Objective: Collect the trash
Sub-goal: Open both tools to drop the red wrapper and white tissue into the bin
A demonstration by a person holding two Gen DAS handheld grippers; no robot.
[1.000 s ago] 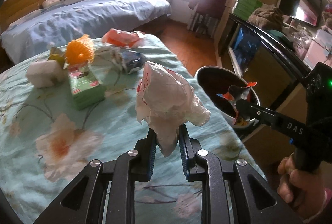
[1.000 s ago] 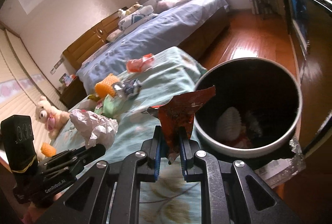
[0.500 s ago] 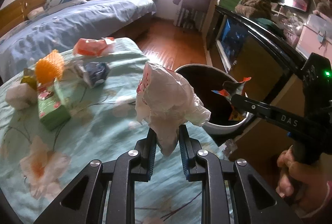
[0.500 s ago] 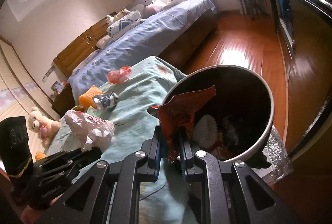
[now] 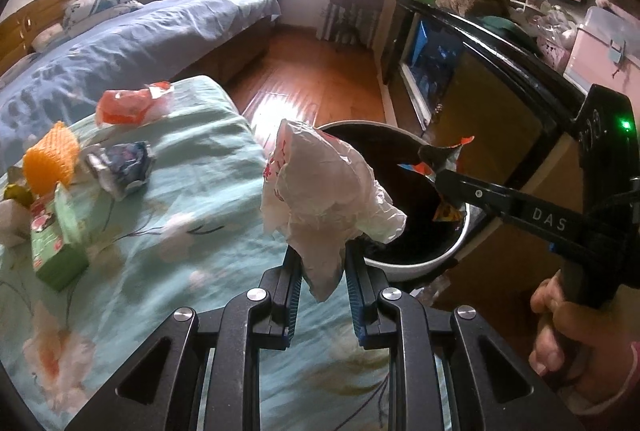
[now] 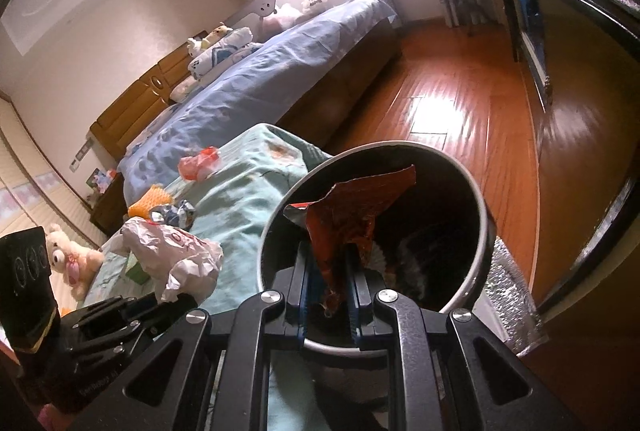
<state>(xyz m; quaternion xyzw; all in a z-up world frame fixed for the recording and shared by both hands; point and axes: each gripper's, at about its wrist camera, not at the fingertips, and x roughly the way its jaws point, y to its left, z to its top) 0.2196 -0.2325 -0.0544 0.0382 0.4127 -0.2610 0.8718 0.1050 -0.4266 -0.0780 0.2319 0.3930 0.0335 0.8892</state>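
The red wrapper [image 6: 352, 215] is pinched between the fingers of the right gripper [image 6: 329, 285], which are closed tightly on its lower end, and it hangs right over the open mouth of the trash bin [image 6: 478, 251]. The bin stands on the floor, just beside the edge of the surface with the green flowered cloth [image 5: 192, 199]. Inside the bin some pieces lie already – one looks like a white paper cup, but it is dark there and I cannot say for sure.

The left gripper [image 5: 320, 273] has its fingers closed on the bottom of a crumpled white bag [image 5: 320, 191], held above the edge of the surface, near the bin's rim but not yet over the opening.

So the task seems to be in the middle. Two pieces are in the grippers and close to being dropped – the wrapper probably first. Several things are left on the cloth: an orange-red bag [image 5: 128, 105], an orange foam net [image 5: 50, 157], a crushed blue-and-silver packet [image 5: 122, 167] and a green box [image 5: 56, 243]. They lie well apart from the bin.
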